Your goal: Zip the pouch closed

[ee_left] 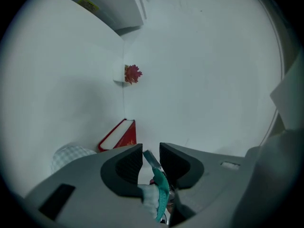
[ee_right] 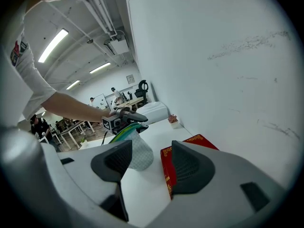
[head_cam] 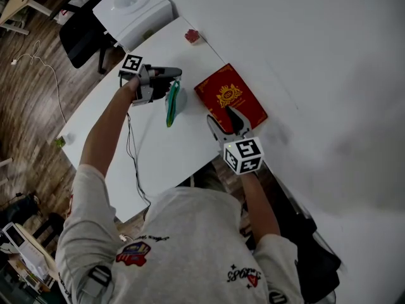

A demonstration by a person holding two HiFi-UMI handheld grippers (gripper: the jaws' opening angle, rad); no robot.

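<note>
Nearby, red book [head_cam: 230, 97] beside pouch [head_cam: 172, 103], potted plant [head_cam: 192, 36] beyond.

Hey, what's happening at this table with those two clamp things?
A person works two handheld grippers over a white table. The left gripper pinches the teal top edge of a small pouch, holding it up. The right gripper is open and empty above a red book, not yet on the zipper.

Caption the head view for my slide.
Left claw grips the teal-edged pouch by its top over the white table; the open right claw hovers beside a red book.
</note>
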